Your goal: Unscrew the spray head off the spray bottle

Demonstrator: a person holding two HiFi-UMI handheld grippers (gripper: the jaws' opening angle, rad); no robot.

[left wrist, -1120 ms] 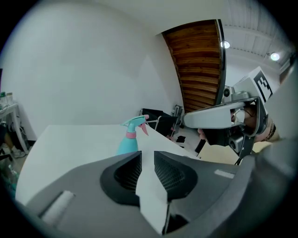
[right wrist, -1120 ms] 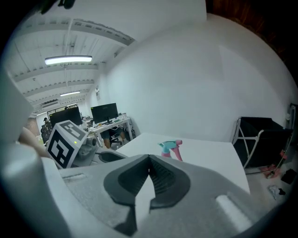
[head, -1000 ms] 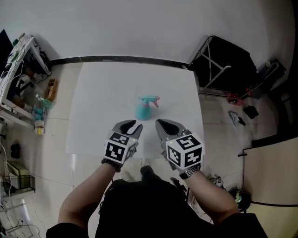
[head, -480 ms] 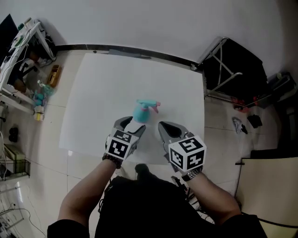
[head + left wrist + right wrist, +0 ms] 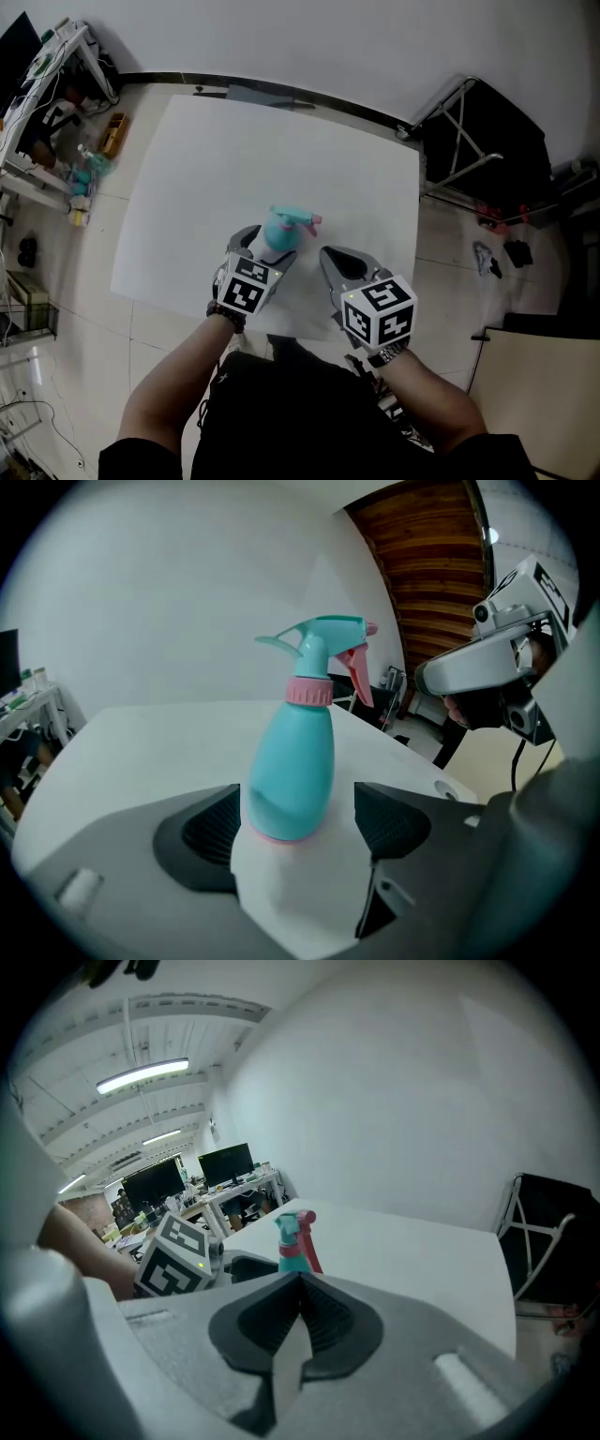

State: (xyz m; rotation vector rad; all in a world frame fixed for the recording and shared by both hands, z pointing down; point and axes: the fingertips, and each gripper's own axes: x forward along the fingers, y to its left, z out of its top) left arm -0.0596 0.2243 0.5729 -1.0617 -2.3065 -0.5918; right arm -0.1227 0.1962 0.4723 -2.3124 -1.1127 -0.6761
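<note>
Left gripper (image 5: 267, 246) jaws apart around spray bottle (image 5: 279, 231), maybe touching; right gripper (image 5: 339, 260) jaws together; black rack (image 5: 492, 131) beside table (image 5: 206, 159).

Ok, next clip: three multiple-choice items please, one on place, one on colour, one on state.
1. Where does the spray bottle stand?
A. On the floor
B. On the table, between the left gripper's jaws
C. On a shelf
2. What colour is the collar under the spray head?
A. Pink
B. Yellow
C. Black
3. How do the right gripper's jaws stand?
A. Wide apart
B. Clamped on the bottle
C. Together, on nothing
Answers: 1 B, the left gripper view shows it upright between open jaws; 2 A, a pink ring tops the teal body; 3 C, the right gripper view shows the tips meeting.
</note>
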